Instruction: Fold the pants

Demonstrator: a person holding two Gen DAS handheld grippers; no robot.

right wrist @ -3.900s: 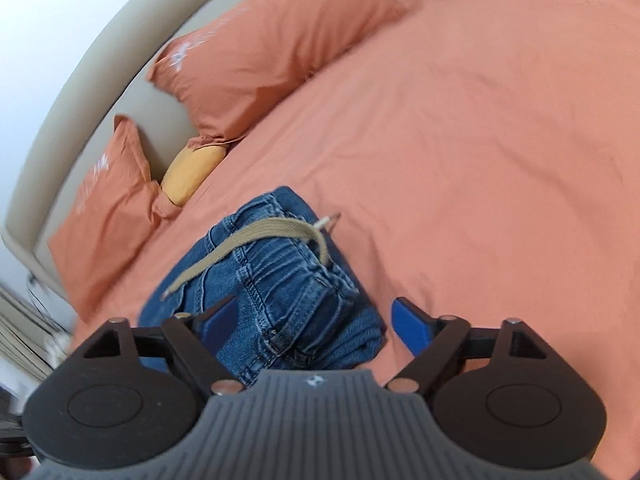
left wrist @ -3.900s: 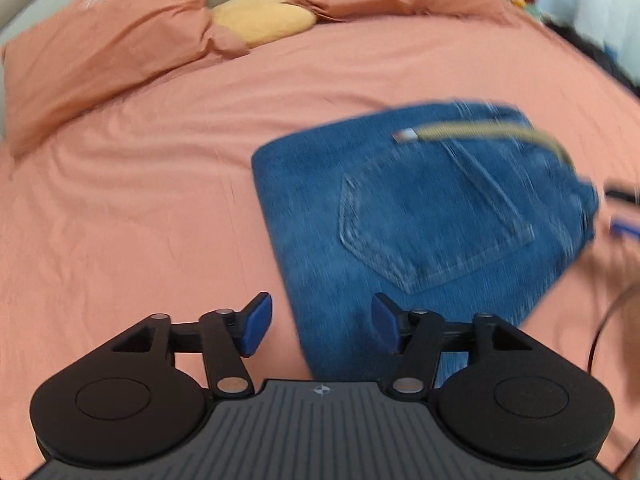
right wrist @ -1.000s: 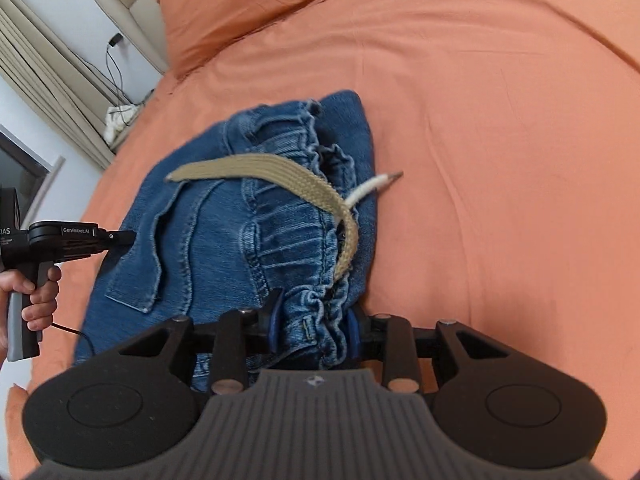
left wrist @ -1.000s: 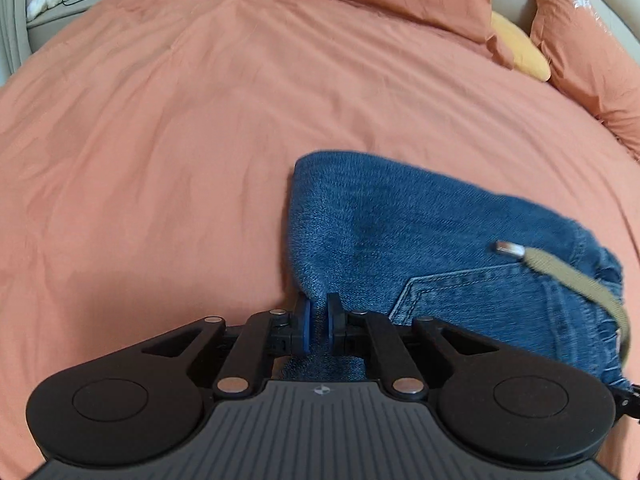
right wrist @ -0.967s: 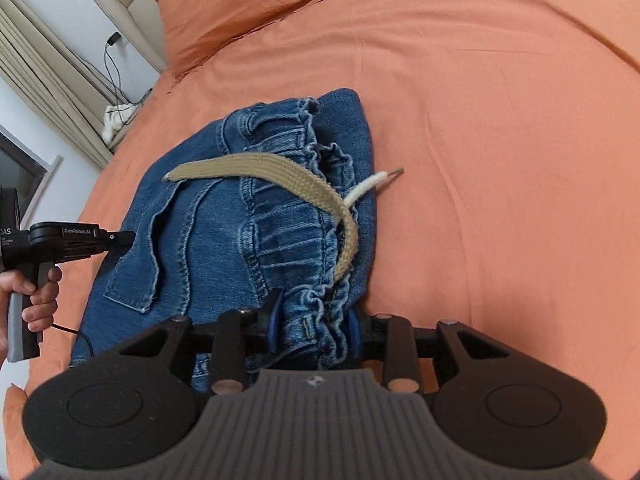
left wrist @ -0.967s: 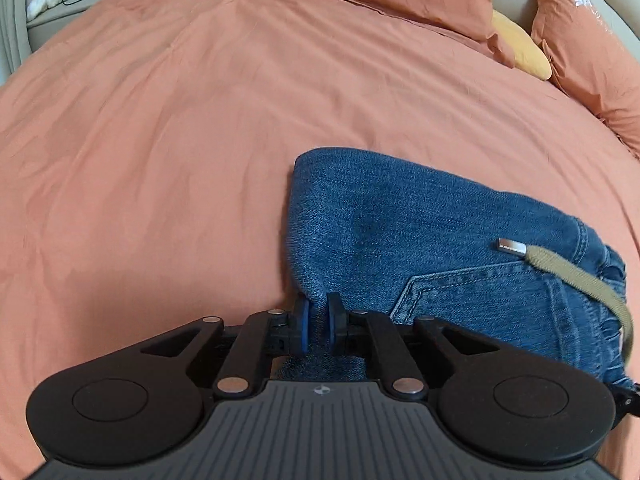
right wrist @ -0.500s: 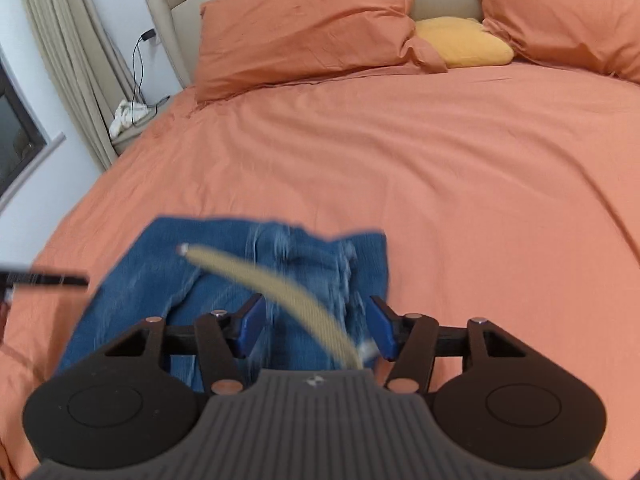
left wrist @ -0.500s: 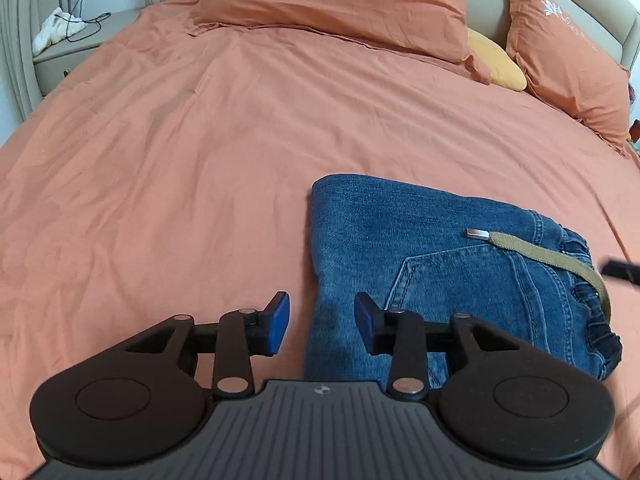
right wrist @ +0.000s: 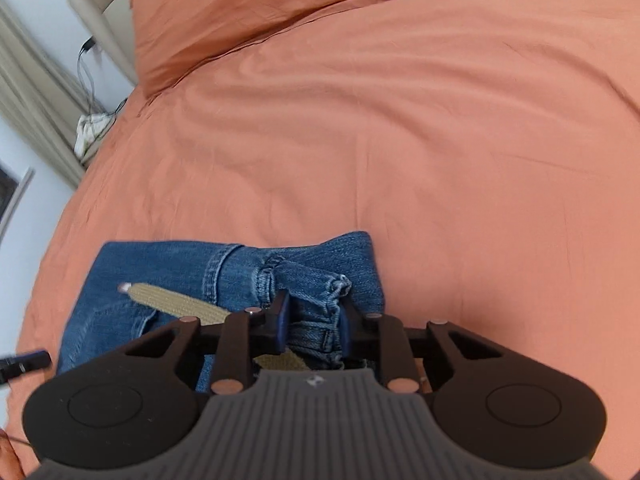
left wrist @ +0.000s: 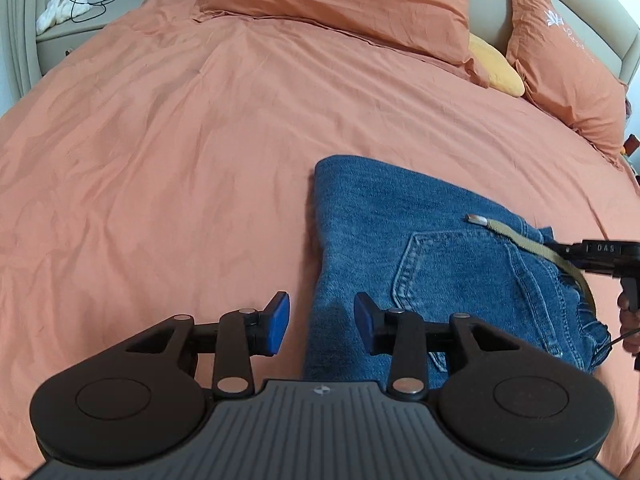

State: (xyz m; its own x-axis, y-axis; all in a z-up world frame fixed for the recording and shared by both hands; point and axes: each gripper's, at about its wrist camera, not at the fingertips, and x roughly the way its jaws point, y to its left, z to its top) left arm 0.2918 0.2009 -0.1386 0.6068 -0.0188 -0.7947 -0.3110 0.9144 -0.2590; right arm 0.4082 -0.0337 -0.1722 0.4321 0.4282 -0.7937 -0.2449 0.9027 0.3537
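The blue jeans (left wrist: 440, 248) lie folded into a compact rectangle on the orange bed sheet (left wrist: 160, 160), back pocket up, with a khaki drawstring (left wrist: 520, 236) across them. My left gripper (left wrist: 322, 320) is open just above the jeans' near left fold edge, holding nothing. In the right wrist view my right gripper (right wrist: 313, 322) is closing, and the gathered waistband (right wrist: 320, 284) of the jeans (right wrist: 168, 264) is bunched between its pads and pressed by them. The right tool's black body (left wrist: 600, 254) and a hand (left wrist: 628, 312) show at the right edge.
Two orange pillows (left wrist: 340, 0) and a yellow cushion (left wrist: 496, 68) lie against the beige headboard. A nightstand (left wrist: 60, 36) with a white cloth and cables stands at the far left. Wide bare sheet (right wrist: 440, 140) stretches beyond the jeans.
My left gripper let go of the fold edge, opened and drew back upward. My right gripper released the waistband, opened, shifted along it, and has come together on it again.
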